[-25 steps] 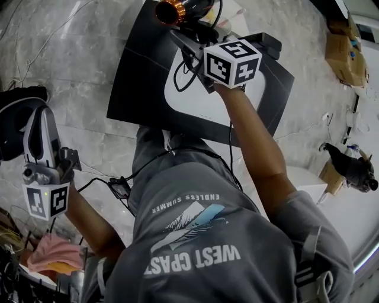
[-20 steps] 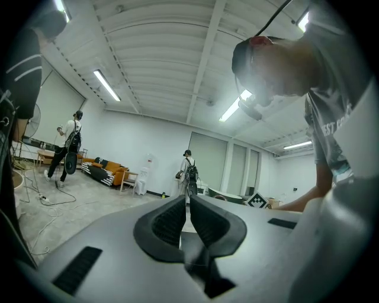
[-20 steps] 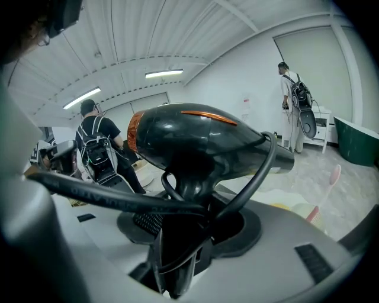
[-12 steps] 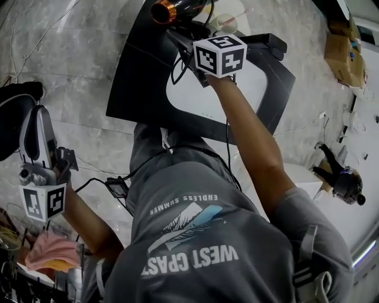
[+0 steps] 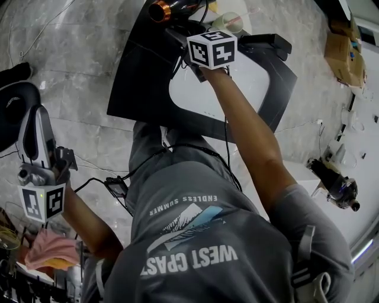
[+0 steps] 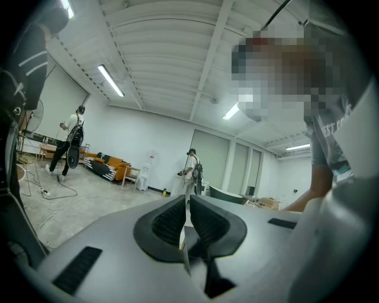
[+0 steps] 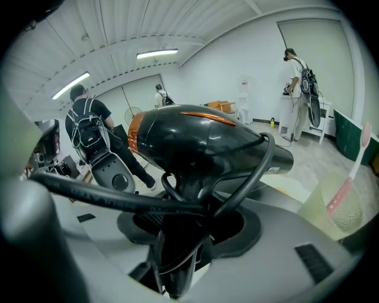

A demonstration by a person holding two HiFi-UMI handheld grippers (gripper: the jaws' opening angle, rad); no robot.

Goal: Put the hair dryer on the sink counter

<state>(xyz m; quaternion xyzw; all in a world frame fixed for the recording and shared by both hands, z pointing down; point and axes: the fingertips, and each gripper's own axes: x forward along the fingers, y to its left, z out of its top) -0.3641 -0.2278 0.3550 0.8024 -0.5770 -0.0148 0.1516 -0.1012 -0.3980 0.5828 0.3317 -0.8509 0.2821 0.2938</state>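
Head view. Your right gripper (image 5: 187, 35) reaches across the counter (image 5: 139, 83), beyond its white basin (image 5: 237, 89), and its jaws are clamped on the dryer (image 5: 186, 6). The dryer sits over the counter's far edge, with its orange-ringed end toward the counter's left side. You cannot tell from here whether the dryer touches the counter. A cup (image 5: 228, 22) stands on the counter just right of the dryer, at the basin's far rim. Your left gripper (image 5: 37, 118) is well off the counter's left side, over the marble floor (image 5: 77, 47).

Left gripper view. Your left jaws are together with nothing between them. The gripper points roughly level into the room, away from the counter. Two people (image 6: 70, 142) stand in the distance.

Right gripper view. Your right jaws stand apart only as far as the dryer's black handle, which they grip from both sides. The dryer's body (image 7: 195, 142) lies crosswise above the jaws, with the orange ring at the left and the nozzle at the right. Its cord (image 7: 106, 198) loops around the handle and runs off to the left in front of the jaws. The cup, holding a pink toothbrush (image 7: 354, 168), appears at the lower right, just beside the dryer's nozzle.
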